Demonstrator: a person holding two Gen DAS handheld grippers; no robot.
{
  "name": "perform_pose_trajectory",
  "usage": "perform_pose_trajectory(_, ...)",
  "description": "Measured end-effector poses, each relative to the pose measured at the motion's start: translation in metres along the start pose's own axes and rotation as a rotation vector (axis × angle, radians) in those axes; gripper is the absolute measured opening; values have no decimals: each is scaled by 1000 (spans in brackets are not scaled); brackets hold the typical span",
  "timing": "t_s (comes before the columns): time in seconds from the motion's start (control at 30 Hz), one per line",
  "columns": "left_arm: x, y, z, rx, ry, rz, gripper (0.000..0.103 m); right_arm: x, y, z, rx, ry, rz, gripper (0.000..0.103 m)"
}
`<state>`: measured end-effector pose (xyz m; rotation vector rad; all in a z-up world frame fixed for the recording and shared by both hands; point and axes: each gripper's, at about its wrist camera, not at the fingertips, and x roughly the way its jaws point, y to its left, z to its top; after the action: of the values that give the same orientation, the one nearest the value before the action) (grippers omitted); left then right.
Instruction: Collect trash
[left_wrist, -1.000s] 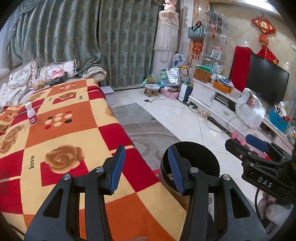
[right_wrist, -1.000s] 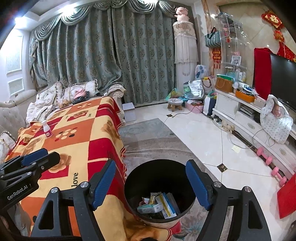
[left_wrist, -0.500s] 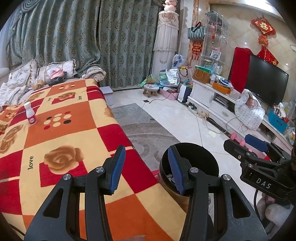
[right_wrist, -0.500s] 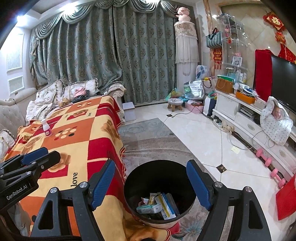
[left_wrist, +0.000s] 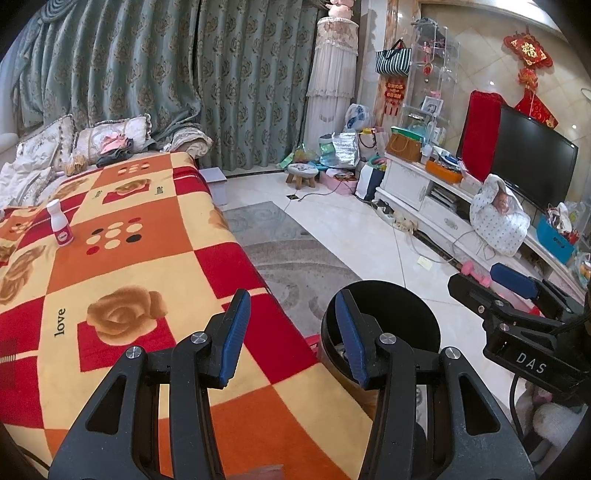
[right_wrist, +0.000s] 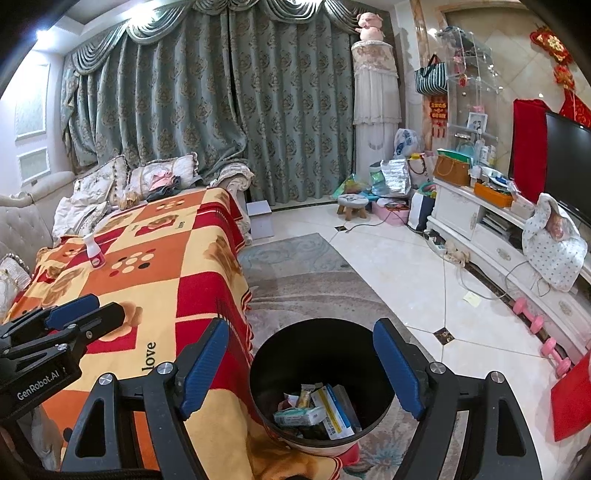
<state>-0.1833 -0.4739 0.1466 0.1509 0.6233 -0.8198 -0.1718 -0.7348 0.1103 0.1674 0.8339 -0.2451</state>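
Observation:
A black trash bin (right_wrist: 321, 347) stands on the rug beside the table and holds several boxes and wrappers (right_wrist: 317, 410). It also shows in the left wrist view (left_wrist: 391, 306). A small white bottle with a pink label (left_wrist: 60, 227) stands upright far back on the checkered tablecloth; it also shows in the right wrist view (right_wrist: 94, 252). My left gripper (left_wrist: 291, 332) is open and empty over the table's near edge. My right gripper (right_wrist: 301, 369) is open and empty, just above the bin's mouth.
The table carries an orange, red and yellow cloth (left_wrist: 122, 266). A sofa with cushions (right_wrist: 110, 184) is behind it. A grey rug (right_wrist: 295, 266) and white tile floor lie to the right. A TV cabinet (right_wrist: 491, 229), pink dumbbells (right_wrist: 532, 317) and clutter line the right wall.
Almost nothing has changed. Both grippers stay open and empty, with only a slight drift of view.

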Motion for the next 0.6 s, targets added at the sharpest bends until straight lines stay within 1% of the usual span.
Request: perform_pose_trajectory(0.6,3,0,-3,-6,16,-10,46,6,0,0,-10,20,1,80)
